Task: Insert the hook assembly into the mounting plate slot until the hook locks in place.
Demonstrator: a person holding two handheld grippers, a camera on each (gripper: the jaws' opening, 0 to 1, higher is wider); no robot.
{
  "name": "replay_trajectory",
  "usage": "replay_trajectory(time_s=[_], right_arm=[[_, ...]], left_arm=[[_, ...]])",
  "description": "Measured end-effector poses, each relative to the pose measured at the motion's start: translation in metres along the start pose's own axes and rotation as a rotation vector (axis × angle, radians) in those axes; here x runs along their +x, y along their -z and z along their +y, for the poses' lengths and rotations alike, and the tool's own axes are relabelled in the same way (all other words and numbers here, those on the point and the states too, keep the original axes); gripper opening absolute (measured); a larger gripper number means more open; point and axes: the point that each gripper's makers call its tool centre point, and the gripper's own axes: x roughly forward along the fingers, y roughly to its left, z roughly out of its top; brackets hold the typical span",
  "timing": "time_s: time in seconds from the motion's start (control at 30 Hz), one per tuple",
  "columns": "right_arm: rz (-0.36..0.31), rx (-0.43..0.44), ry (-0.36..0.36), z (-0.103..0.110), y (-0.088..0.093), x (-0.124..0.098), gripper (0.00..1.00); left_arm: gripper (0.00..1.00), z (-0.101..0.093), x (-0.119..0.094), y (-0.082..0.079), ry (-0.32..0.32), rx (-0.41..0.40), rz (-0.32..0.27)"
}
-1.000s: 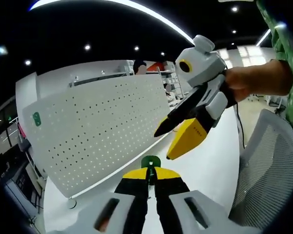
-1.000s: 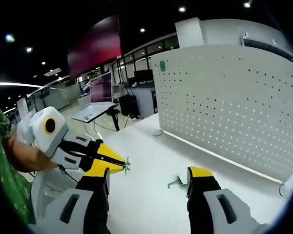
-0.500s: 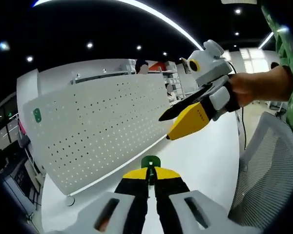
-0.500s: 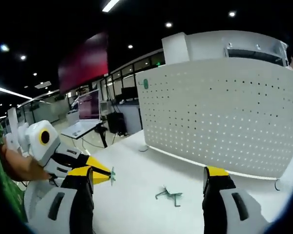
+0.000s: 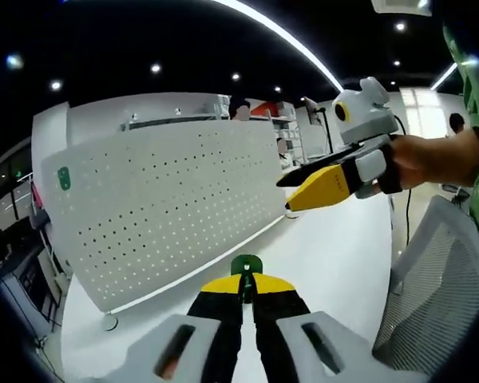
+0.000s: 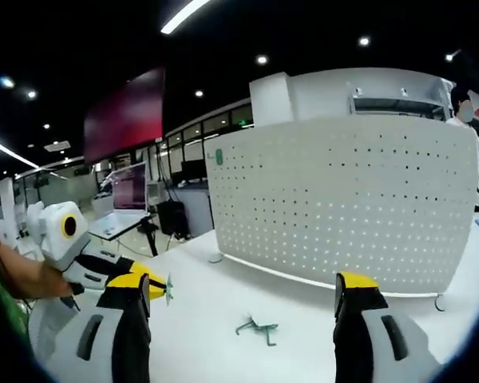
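no readable text, labels or numbers on anything

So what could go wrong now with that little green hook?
The left gripper pinches the green hook only by its edge, so it might slip while being pushed into the white hole board. The holes are tiny, so aiming could miss. The right gripper is open above another green hook on the table and might bump it.

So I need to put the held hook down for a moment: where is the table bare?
The white table is bare between the pegboard foot and the loose green hook, and right of that hook. It is crowded on the left, where the left gripper pinches its green hook.
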Motion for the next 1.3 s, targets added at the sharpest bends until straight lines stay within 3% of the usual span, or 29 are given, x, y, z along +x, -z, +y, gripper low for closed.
replay_trajectory(time_s=[0.3, 0.63, 0.93, 1.3], right_arm=[[-0.03, -0.013, -0.008, 0.003, -0.03, -0.013, 0.98], [-0.049, -0.049, -0.023, 0.006, -0.058, -0.022, 0.97], [-0.052, -0.069, -0.026, 0.003, -0.073, -0.026, 0.97], [-0.054, -0.069, -0.024, -0.007, -0.084, -0.032, 0.96]], left_arm=[[0.03, 0.043, 0.004, -0.031, -0.071, -0.042, -0.019], [0.03, 0.136, 0.024, -0.081, -0.243, -0.098, -0.043], [0.03, 0.188, 0.037, -0.123, -0.351, -0.12, -0.094], [0.03, 0.234, 0.051, -0.137, -0.46, -0.198, -0.132]])
